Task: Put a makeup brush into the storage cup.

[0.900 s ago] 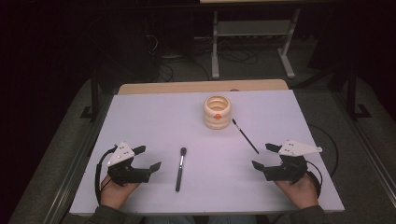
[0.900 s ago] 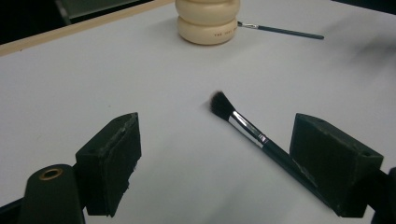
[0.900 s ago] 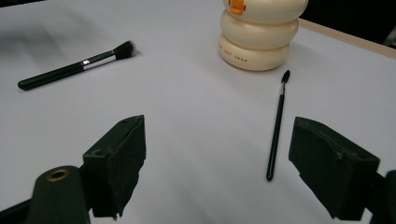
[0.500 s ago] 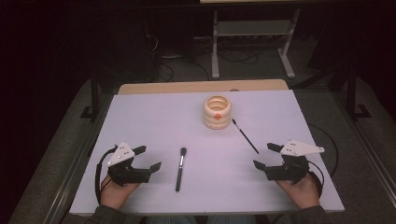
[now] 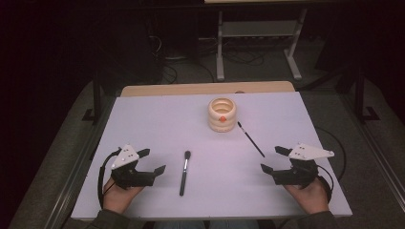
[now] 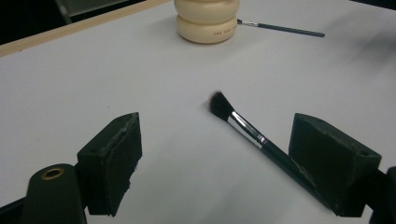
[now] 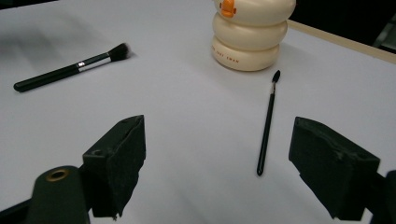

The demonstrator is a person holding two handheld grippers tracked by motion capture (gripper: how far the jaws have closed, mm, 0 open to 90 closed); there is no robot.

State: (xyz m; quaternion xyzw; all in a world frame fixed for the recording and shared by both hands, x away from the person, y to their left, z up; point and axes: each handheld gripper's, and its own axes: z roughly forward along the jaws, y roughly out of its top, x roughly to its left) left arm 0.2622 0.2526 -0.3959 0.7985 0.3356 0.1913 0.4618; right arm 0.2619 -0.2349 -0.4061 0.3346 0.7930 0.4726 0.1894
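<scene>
**No change: nothing gripped yet**

Left gripper [image 5: 153,161] is held wide open and empty near the front-left corner of the desk [image 5: 157,119], unmoved. Powder brush [image 5: 184,166] lies just beside it. Thin brush [image 5: 250,139] lies ahead of the right gripper [image 5: 275,159], equally open, empty, unmoved. Duck-faced holder [image 5: 222,114] is untouched mid-desk towards the far edge.

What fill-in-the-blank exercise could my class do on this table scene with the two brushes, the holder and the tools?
1. The cream ringed holder bears a small beak-like mark coloured ____.
2. The fluffy brush lies nearest the ____ tool.
3. The thin brush lies flat on the white table with its tip pointing toward the ____.
4. Both the left tool and the right tool have their jaws ____.

Missing words: orange; left; holder; open
</scene>
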